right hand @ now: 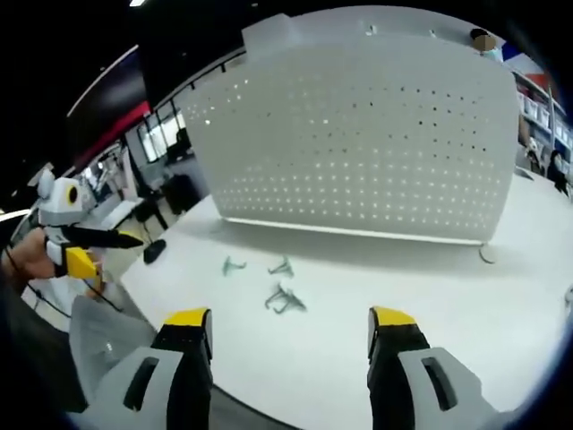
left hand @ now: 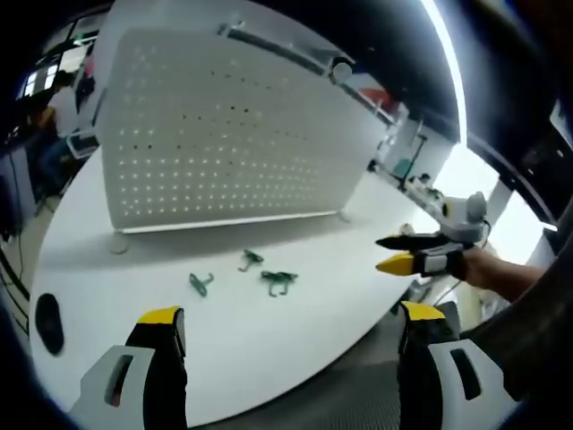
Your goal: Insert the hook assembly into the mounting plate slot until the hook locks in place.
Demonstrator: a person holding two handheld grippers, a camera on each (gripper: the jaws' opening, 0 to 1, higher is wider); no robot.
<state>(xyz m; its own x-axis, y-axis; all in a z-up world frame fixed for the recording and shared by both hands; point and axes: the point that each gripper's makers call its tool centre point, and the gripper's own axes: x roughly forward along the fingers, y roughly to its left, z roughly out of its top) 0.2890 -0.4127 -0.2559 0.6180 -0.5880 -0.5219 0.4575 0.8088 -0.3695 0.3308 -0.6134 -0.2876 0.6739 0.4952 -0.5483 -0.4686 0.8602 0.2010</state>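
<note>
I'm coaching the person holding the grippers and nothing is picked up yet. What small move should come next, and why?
Probably lower the left gripper, jaws open, toward the nearest green hook. Three hooks lie loose on the white table before the upright pegboard, and the right gripper is open and empty too.

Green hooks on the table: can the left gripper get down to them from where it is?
Probably yes. The left gripper is open, and the three green hooks lie loose on the bare white table ahead of its jaws, in front of the pegboard. The right gripper is off to the side.
</note>
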